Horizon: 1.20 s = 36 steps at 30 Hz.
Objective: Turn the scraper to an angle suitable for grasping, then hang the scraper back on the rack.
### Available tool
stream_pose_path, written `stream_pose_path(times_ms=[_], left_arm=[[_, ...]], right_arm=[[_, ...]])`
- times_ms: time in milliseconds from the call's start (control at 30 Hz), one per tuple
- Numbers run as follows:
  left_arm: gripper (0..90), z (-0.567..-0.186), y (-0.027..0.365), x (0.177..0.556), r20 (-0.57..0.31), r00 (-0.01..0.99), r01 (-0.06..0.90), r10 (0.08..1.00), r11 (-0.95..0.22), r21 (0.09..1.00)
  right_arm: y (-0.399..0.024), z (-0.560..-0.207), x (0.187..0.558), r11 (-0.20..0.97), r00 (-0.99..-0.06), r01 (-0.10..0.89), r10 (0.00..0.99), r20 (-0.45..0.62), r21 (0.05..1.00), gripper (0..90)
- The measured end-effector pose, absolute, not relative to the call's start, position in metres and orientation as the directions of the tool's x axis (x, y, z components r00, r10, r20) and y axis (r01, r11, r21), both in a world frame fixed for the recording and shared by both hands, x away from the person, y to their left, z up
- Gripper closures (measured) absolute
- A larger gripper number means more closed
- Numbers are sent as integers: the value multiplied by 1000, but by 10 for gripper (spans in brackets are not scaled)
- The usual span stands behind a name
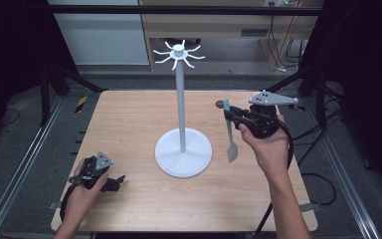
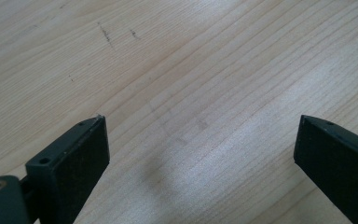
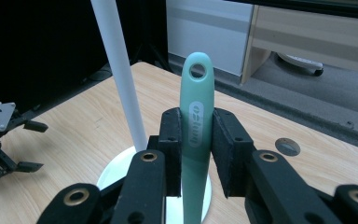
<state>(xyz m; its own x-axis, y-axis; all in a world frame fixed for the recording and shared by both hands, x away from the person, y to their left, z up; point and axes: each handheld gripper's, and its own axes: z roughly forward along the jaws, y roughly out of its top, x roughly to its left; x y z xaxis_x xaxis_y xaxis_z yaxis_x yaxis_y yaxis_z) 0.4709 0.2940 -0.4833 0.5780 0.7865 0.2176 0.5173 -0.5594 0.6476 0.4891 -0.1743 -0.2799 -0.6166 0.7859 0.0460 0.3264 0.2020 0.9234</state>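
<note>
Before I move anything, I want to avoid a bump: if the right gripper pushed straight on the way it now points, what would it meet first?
Most likely the white pole of the stand. The right gripper, shut on the green spatula, aims just right of it, so depth is hard to judge; it might pass close by.

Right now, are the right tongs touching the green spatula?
Touching. In the right gripper view, both pads of the right tongs press the spatula's handle; the high view shows it hanging blade-down from them, off the table.
</note>
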Motion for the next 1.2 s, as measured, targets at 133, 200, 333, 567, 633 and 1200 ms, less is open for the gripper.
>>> stream_pose_path(times_ms=[133, 200, 333, 567, 633, 1200], left_arm=[[30, -483, 294, 471, 217, 579, 518, 786, -560, 647], [30, -483, 294, 471, 217, 579, 518, 786, -560, 647], [30, -483, 294, 471, 218, 579, 518, 786, -561, 646], [30, -483, 294, 471, 218, 580, 518, 785, -561, 646], [30, -483, 294, 471, 217, 581, 518, 785, -562, 645], [30, -484, 293, 471, 217, 583, 518, 783, -565, 642]], right_arm=[[-172, -277, 489, 203, -618, 322, 785, 43, 925, 743], [-171, -275, 489, 205, -621, 315, 783, 38, 927, 743], [-169, -271, 489, 209, -625, 308, 780, 31, 928, 743], [-166, -265, 488, 205, -627, 301, 779, 31, 931, 743], [-166, -263, 488, 205, -630, 296, 776, 30, 933, 743], [-160, -250, 486, 192, -632, 274, 774, 26, 942, 743]])
